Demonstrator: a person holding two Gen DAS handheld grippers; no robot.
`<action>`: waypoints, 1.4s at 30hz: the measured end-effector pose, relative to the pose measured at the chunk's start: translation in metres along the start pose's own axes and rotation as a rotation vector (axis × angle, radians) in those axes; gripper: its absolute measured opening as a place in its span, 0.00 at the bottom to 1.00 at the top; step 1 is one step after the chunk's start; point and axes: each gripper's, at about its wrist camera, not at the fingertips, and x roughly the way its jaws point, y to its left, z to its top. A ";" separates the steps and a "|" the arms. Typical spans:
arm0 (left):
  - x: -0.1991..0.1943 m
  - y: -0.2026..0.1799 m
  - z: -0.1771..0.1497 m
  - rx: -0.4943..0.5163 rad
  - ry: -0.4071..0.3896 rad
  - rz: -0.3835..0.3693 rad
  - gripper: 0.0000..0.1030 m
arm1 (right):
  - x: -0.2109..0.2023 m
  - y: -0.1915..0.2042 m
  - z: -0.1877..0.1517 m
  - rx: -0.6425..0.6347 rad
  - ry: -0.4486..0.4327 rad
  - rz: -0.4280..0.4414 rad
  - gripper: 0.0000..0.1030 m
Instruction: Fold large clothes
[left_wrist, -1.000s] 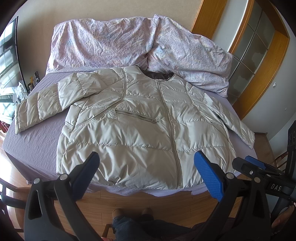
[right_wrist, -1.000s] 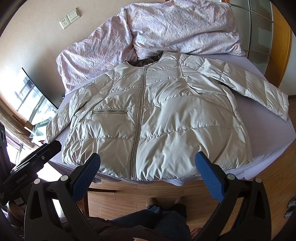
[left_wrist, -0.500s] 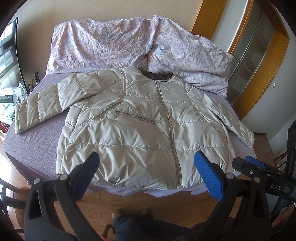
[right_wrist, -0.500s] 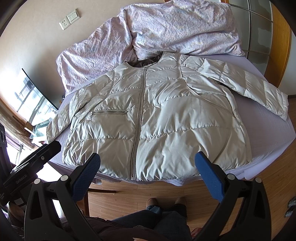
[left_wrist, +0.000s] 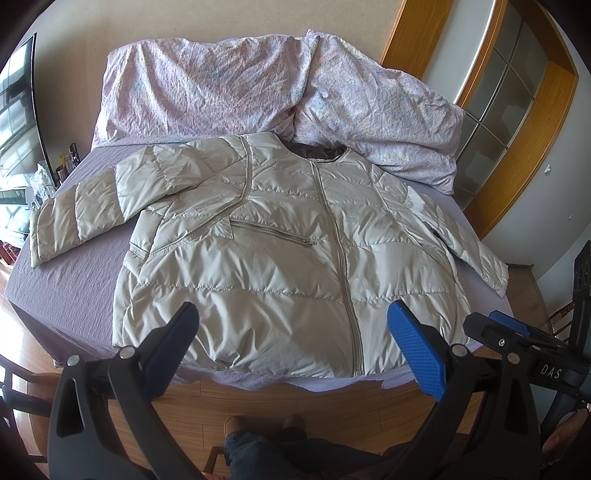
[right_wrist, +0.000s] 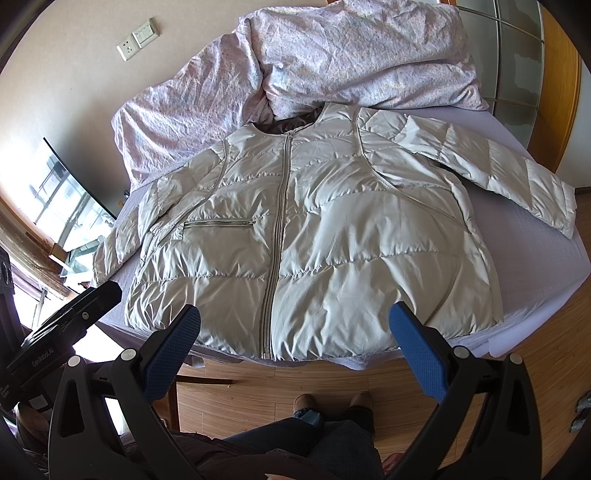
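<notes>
The bed with the lilac fitted sheet (left_wrist: 66, 280) (right_wrist: 546, 258) takes most of the room, and the floor of light brown wooden boards (left_wrist: 280, 406) (right_wrist: 258, 398) shows in front of it. At the head of the bed lies a crumpled quilt of pale pink flowered cotton (left_wrist: 221, 88) (right_wrist: 351, 55), pushed up against the wall.

On the sheet the pale silver-grey padded jacket (left_wrist: 266, 266) (right_wrist: 332, 240) is spread flat with its front up and its long zip closed. Its collar touches the quilt and its hem reaches the near edge of the bed. One sleeve goes out to each side, and both lie on the sheet.

The person stands at the foot of the bed; I see dark blue trousers and two brown shoes (left_wrist: 266, 428) (right_wrist: 328, 402) on the boards.

The left claw (left_wrist: 291, 343) hangs above the hem, its black fingers with blue pads spread wide, and nothing is between them. The right claw (right_wrist: 295, 343) is beside it over the same edge, also wide apart and holding nothing. Neither one touches the jacket.
</notes>
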 end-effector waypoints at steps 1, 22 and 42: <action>0.000 0.000 0.000 0.000 0.000 0.000 0.98 | 0.000 0.000 0.000 0.000 0.000 0.000 0.99; 0.000 0.000 0.000 0.001 0.000 0.001 0.98 | 0.004 0.000 0.003 0.000 0.002 0.002 0.99; 0.022 -0.007 0.016 0.019 0.005 0.100 0.98 | 0.030 -0.043 0.023 0.095 -0.005 -0.025 0.99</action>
